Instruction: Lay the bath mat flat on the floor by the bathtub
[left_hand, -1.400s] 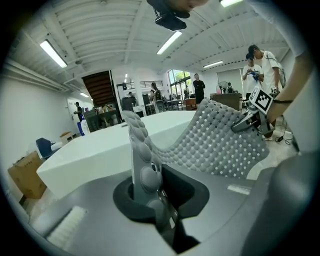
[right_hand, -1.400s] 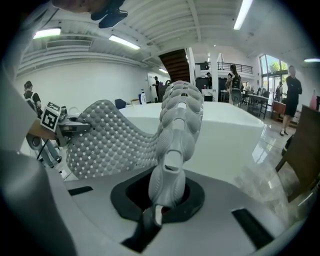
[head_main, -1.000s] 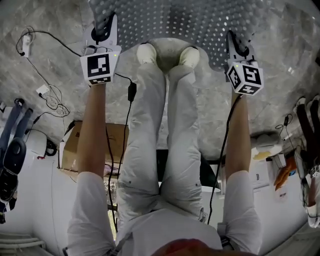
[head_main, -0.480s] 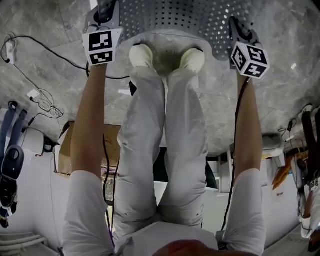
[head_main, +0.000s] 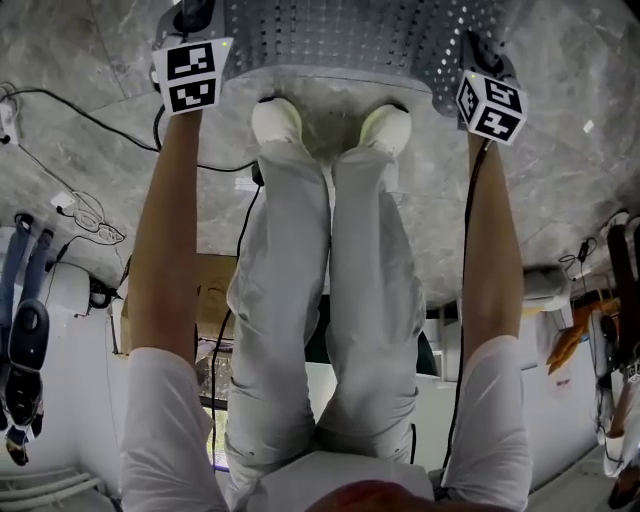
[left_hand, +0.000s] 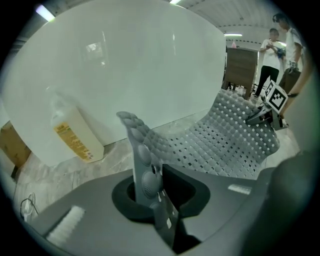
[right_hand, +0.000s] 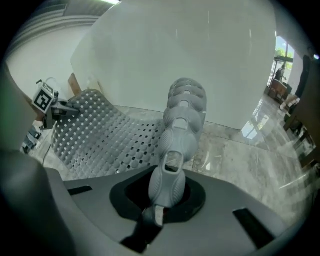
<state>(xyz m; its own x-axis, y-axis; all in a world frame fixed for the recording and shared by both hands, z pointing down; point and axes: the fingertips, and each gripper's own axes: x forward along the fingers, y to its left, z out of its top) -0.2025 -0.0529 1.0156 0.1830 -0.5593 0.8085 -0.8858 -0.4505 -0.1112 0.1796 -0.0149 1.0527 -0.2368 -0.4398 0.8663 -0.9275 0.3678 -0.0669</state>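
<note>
A grey perforated bath mat (head_main: 340, 35) hangs stretched between my two grippers, just beyond the person's white shoes (head_main: 275, 120). My left gripper (head_main: 195, 18) is shut on the mat's left corner, which stands up as a ridged strip (left_hand: 140, 155) between its jaws. My right gripper (head_main: 478, 58) is shut on the opposite corner, a folded bumpy lump (right_hand: 175, 150) in its jaws. In both gripper views the mat (left_hand: 225, 140) sags toward the marble floor in front of the white bathtub (left_hand: 125, 65). Each gripper view shows the other gripper far off across the mat.
A cream bottle (left_hand: 75, 132) with a yellow label stands against the tub at the left. Cables (head_main: 80, 210) lie on the marble floor at the left, near a cardboard box (head_main: 215, 290). Two people (left_hand: 272, 55) stand far off by a dark cabinet.
Both grippers have moved forward, away from the person's body, carrying the mat with them. The mat's near edge now lies further ahead of the shoes.
</note>
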